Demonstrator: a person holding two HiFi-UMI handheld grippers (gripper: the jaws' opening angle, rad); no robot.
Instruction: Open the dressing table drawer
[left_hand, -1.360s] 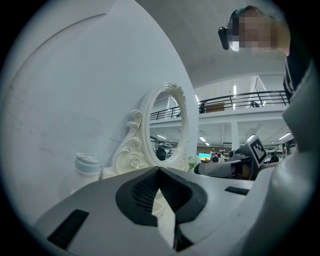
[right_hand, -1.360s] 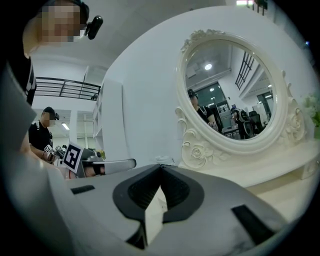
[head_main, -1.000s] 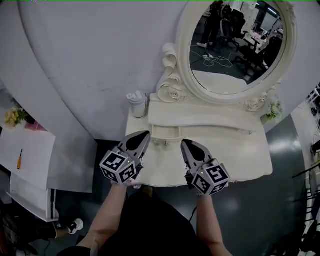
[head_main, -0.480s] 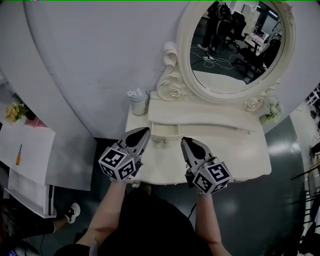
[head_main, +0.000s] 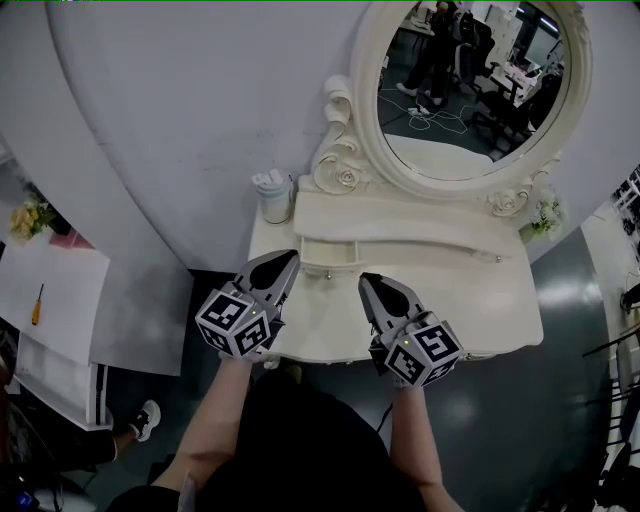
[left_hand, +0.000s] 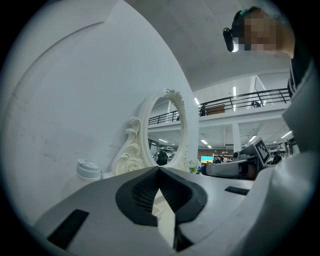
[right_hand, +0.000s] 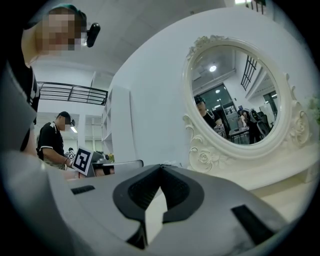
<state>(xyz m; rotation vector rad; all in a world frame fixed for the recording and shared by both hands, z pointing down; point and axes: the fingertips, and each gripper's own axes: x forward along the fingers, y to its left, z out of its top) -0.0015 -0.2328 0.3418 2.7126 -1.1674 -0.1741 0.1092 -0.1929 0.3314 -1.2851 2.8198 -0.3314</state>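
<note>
Hovering level above the dressing table (head_main: 480, 300), left tongs (head_main: 292, 258) and right tongs (head_main: 366, 281) sit closed and empty

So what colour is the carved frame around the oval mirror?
Cream white: the carved oval mirror frame matches the dressing table; clearest in the head view.

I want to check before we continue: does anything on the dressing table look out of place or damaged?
Only the small drawer looks partly pulled out from under the shelf. Nothing appears spilled, tilted or damaged.
</note>
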